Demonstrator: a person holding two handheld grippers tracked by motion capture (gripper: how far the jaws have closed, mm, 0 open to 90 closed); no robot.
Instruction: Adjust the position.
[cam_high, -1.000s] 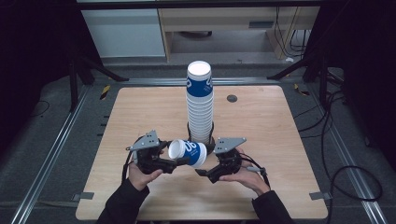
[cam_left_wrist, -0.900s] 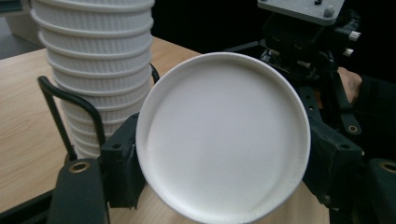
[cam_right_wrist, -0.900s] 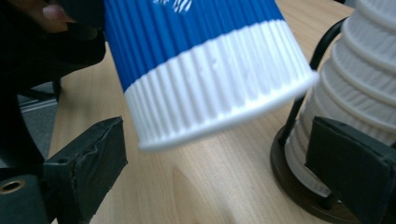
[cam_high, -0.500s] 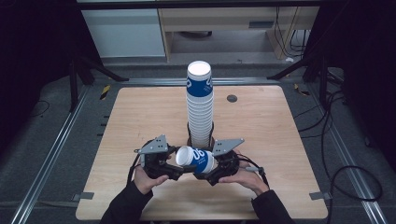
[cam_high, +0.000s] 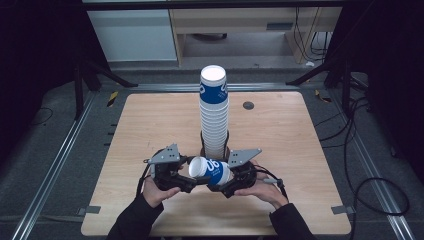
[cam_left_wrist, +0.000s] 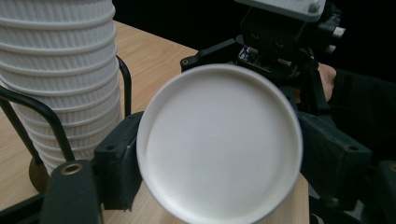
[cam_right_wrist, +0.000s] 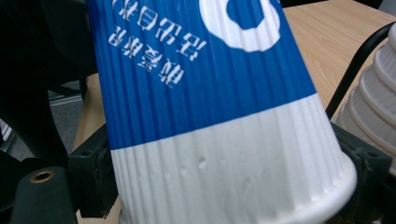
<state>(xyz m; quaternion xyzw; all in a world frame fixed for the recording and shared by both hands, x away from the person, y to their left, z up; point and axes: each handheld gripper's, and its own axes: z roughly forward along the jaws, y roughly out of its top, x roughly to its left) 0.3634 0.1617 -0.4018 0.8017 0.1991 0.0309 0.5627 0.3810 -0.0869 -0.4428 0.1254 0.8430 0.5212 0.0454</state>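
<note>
Paper cup (cam_high: 210, 171), blue with a white band at the rim end, is lying on its side in mid-air just above the desk (cam_high: 150, 120), close to the near edge and roughly halfway between the left and right edges. It's caught between both tools: the left gripper (cam_high: 186, 181) has it at the closed-bottom end, and the right gripper (cam_high: 231, 183) has it around the rim end. In the left gripper view the round white bottom of the cup (cam_left_wrist: 219, 149) sits square to the camera, with a black jaw tight against it on each side, so that one is clamped on the cup. In the right gripper view the ribbed wall of the cup (cam_right_wrist: 205, 116) runs across the frame with upside-down white lettering on the blue part, and the jaws hug the white band on both sides; those jaws have just been closing, and the cup is between them with the pads against it. Right behind the held cup, toward the middle of the desk, stands a tall stack of cups (cam_high: 214, 115) mouth-down in a black wire holder (cam_high: 204, 146), with one blue-and-white cup on top. There's also a small dark round spot (cam_high: 248, 105) set in the desk toward the far right corner.
</note>
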